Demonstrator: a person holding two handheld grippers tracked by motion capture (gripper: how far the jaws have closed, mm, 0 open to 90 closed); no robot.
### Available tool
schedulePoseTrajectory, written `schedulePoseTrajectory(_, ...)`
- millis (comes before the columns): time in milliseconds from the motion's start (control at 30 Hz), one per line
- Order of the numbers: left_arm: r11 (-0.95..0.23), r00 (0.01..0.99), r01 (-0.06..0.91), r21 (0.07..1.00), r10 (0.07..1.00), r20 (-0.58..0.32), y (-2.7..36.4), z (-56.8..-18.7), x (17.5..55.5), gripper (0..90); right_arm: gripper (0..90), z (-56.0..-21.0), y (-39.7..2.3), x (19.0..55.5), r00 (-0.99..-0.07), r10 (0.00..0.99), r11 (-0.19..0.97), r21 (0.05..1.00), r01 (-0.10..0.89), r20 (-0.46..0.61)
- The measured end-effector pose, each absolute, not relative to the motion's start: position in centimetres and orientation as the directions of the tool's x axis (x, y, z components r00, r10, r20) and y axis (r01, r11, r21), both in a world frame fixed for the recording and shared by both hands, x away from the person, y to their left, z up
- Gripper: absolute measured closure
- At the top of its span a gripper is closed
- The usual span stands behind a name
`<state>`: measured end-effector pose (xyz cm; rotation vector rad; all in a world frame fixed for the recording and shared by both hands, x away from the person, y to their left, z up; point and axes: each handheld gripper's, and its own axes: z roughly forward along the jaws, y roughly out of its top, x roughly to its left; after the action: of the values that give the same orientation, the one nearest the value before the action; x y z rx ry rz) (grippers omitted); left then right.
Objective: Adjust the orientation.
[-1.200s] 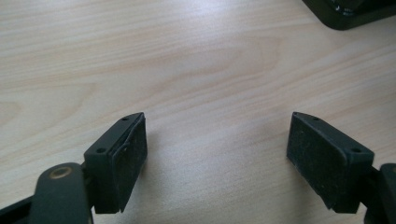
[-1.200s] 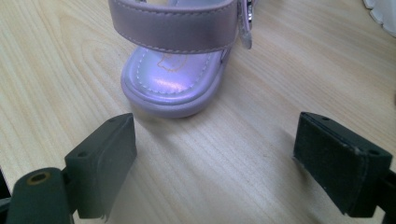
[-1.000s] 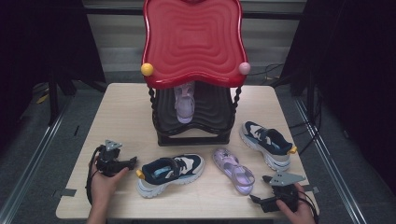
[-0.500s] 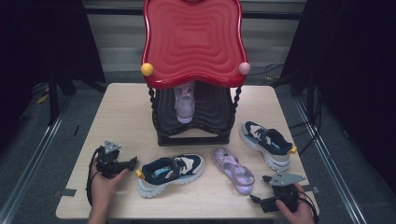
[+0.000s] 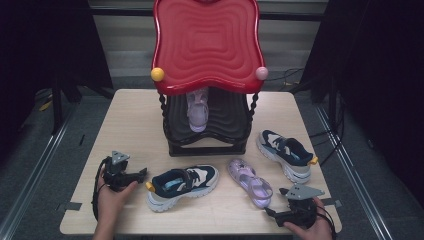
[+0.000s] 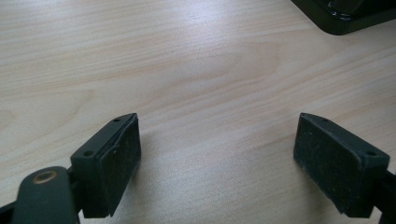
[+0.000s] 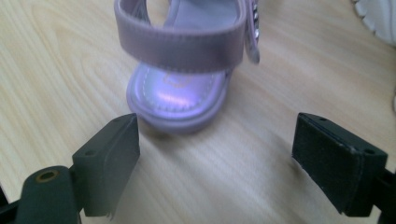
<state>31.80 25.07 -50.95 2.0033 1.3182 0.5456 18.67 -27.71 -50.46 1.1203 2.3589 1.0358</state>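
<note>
1. Left tongs (image 5: 142, 172): jaws stand wide and have just been opening, with bare wooden surface (image 6: 196, 70) between them and nothing held.
2. Navy-and-white sneaker (image 5: 184, 186): lies just ahead of the left tongs, its yellow heel tab nearest the tips, apart from them.
3. Right tongs (image 7: 215, 163): jaws stand wide, gripping nothing.
4. Lilac sandal (image 7: 187, 60): lies just ahead of the right tongs, heel towards them, not between the pads.
5. Red-topped black shoe rack (image 5: 207, 45): stands well beyond both tongs.
</note>
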Motion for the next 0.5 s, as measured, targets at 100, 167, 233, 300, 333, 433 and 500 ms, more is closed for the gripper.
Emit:
schedulePoseTrajectory(100,-0.266,0.402,0.635,0.725,0.915,-0.017,25.1,-51.0,31.8,14.7,17.0,-50.2,-27.3,19.0,-0.641,0.767,0.413,0.752,0.515,0.018)
schedulePoseTrajectory(167,-0.266,0.402,0.636,0.725,0.916,-0.017,25.1,-51.0,31.8,14.7,17.4,-50.1,-26.9,19.1,-0.648,0.762,0.415,0.753,0.511,0.019)
schedulePoseTrajectory(233,-0.266,0.402,0.636,0.725,0.915,-0.016,25.1,-50.9,31.8,14.7,17.5,-50.1,-26.3,19.1,-0.655,0.756,0.422,0.750,0.509,0.019)
schedulePoseTrajectory(300,-0.266,0.402,0.635,0.725,0.916,-0.017,25.1,-51.0,31.8,14.7,17.7,-50.3,-25.8,19.0,-0.662,0.749,0.428,0.745,0.511,0.023)
schedulePoseTrajectory(333,-0.266,0.402,0.635,0.725,0.916,-0.017,25.1,-51.0,31.8,14.7,18.0,-50.4,-25.6,19.0,-0.662,0.749,0.433,0.743,0.511,0.019)
schedulePoseTrajectory(433,-0.266,0.402,0.635,0.725,0.915,-0.016,25.1,-51.0,31.8,14.7,19.8,-50.7,-25.1,19.2,-0.663,0.749,0.445,0.731,0.518,0.014)
schedulePoseTrajectory(500,-0.266,0.402,0.636,0.725,0.915,-0.017,25.1,-50.9,31.8,14.7,20.6,-50.8,-24.9,19.5,-0.659,0.752,0.437,0.731,0.523,0.022)
